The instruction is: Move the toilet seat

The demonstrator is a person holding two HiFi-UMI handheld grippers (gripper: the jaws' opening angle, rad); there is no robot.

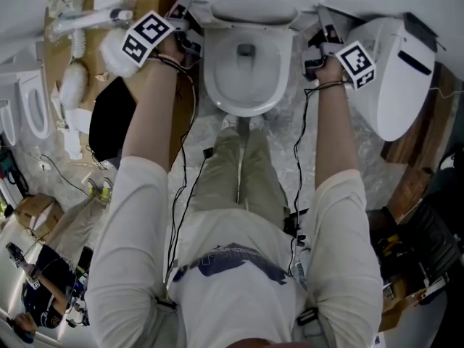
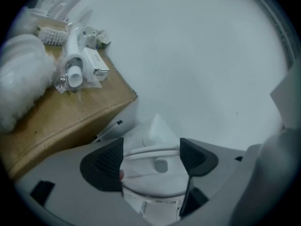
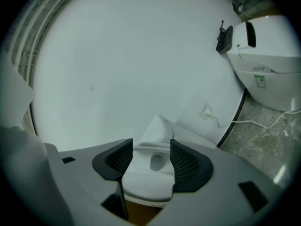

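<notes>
Two hand-held grippers: the left hand-held gripper (image 2: 151, 161) and the right hand-held gripper (image 3: 151, 160) sit at the far end of the toilet bowl (image 1: 217, 85), one on each side. This is probably so the seat can be taken evenly by both edges without twisting its hinge.
Left jaws: wide apart. A white moulded piece with an oval hollow shows in the gap, and no pad visibly presses on it.
Right jaws: also apart, a little narrower, with the same sort of white piece between them and no clear pinch.
Toilet seat: the toilet seat (image 1: 297, 6) appears tipped up at the far side of the bowl, against the back of the toilet. Its ring looks foreshortened from above, and the bowl's rim lies bare on the near side of it.
Stance: the person stands close at the near side, centred on the bowl, with both arms stretched out parallel, which keeps the two tools level with each other.
Step in hand: as I judge it, the seat is not gripped now. The next move calls for closing on both edges together.
Surroundings: a wooden surface (image 2: 70, 112) carrying a brush (image 2: 51, 34) stands at the far left. A second toilet (image 1: 395, 71) stands to the right, well apart from the work.
Risk: an uneven pull could let the seat drop onto the rim.
</notes>
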